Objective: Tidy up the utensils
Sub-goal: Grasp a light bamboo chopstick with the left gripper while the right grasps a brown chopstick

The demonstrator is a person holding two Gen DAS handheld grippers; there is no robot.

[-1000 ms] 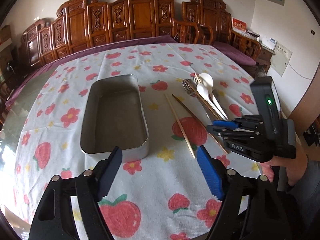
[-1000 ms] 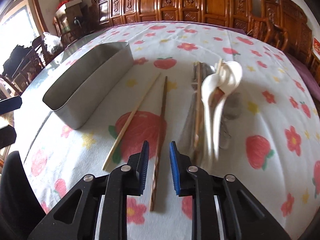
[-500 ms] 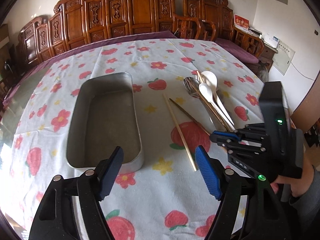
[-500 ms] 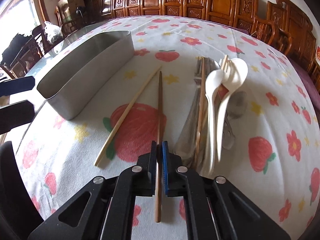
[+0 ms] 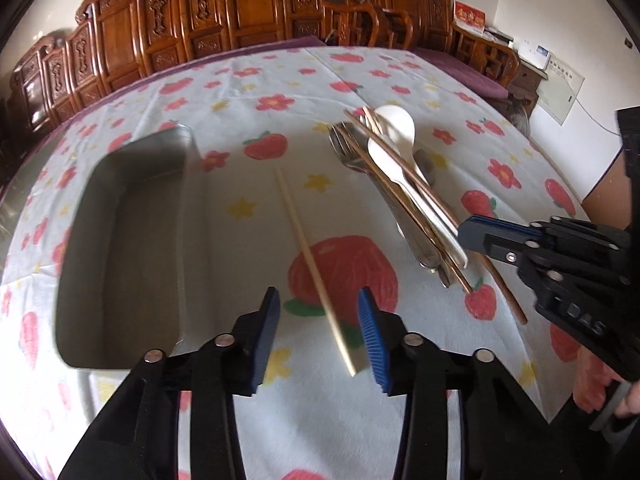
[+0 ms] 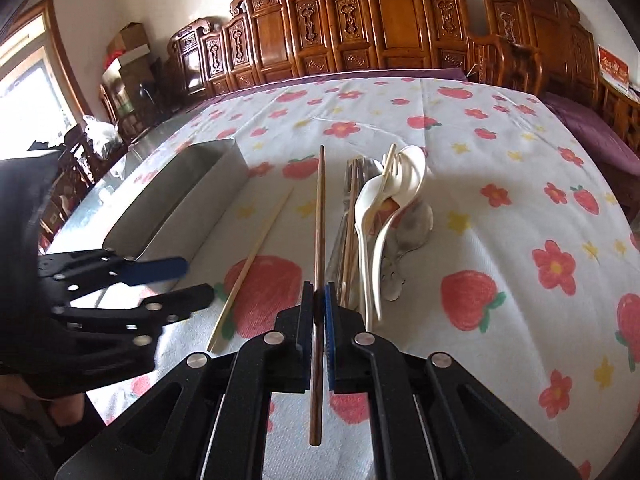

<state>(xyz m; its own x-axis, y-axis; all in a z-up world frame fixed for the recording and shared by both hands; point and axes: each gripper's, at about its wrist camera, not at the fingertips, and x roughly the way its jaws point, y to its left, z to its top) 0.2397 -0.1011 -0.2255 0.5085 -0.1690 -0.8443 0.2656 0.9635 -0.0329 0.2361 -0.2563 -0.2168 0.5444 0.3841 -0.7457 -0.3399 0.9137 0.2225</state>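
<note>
Left wrist view, nearest first: the left gripper (image 5: 318, 330) has its blue jaws closing around the near end of a pale chopstick (image 5: 310, 256), which lies on the strawberry-print cloth (image 5: 260, 96); the stick sits between the pads (image 5: 370, 334) and they do not seem to press it yet (the frame is blurred there). Left of it stands a steel tray (image 5: 120, 232), long side running away from the camera. To the right, a pile of utensils (image 5: 394, 184) holds forks, two white spoons and more chopsticks, lying close together. Carved wooden chairs (image 5: 256, 12) line the far side of the table.

Right wrist view: the right gripper (image 6: 319, 320) is clamped tight on a dark chopstick (image 6: 319, 240), which runs straight out between the jaws, its far tip raised off the cloth. The pale chopstick lies just left of it, the pile just right, the tray further left.
</note>
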